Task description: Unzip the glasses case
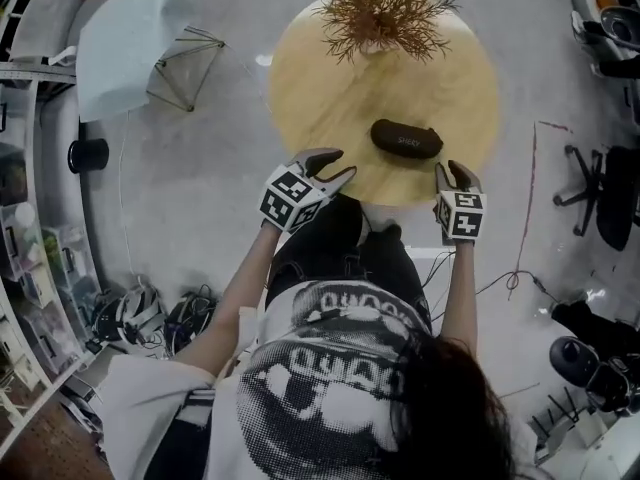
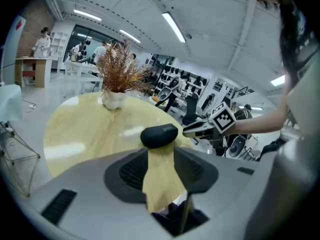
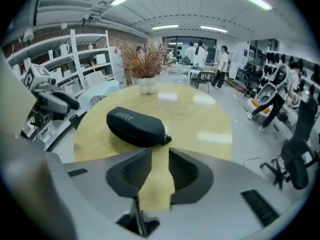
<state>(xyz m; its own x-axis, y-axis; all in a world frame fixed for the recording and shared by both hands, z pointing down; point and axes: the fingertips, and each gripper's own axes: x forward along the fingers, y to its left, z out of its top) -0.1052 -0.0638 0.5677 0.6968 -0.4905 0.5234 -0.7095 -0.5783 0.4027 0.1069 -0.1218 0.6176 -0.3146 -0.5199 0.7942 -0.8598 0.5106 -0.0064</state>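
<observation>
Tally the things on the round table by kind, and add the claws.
Glasses case: 1
Vase of dried branches: 1
Claws: 2 (left claw, right claw)
Total: 4

The jaws of the left gripper (image 2: pixel 160 156) are seen standing apart, and only the wood of the round table (image 2: pixel 80 134) is shown between the fingers (image 2: pixel 132 171). A black glasses case (image 2: pixel 159 135) is seen lying just beyond the fingertips, untouched. The right gripper (image 2: pixel 189 131) is held beside the case, past the right finger. A dried plant (image 2: pixel 119 69) is set farther beyond, to the left.
</observation>
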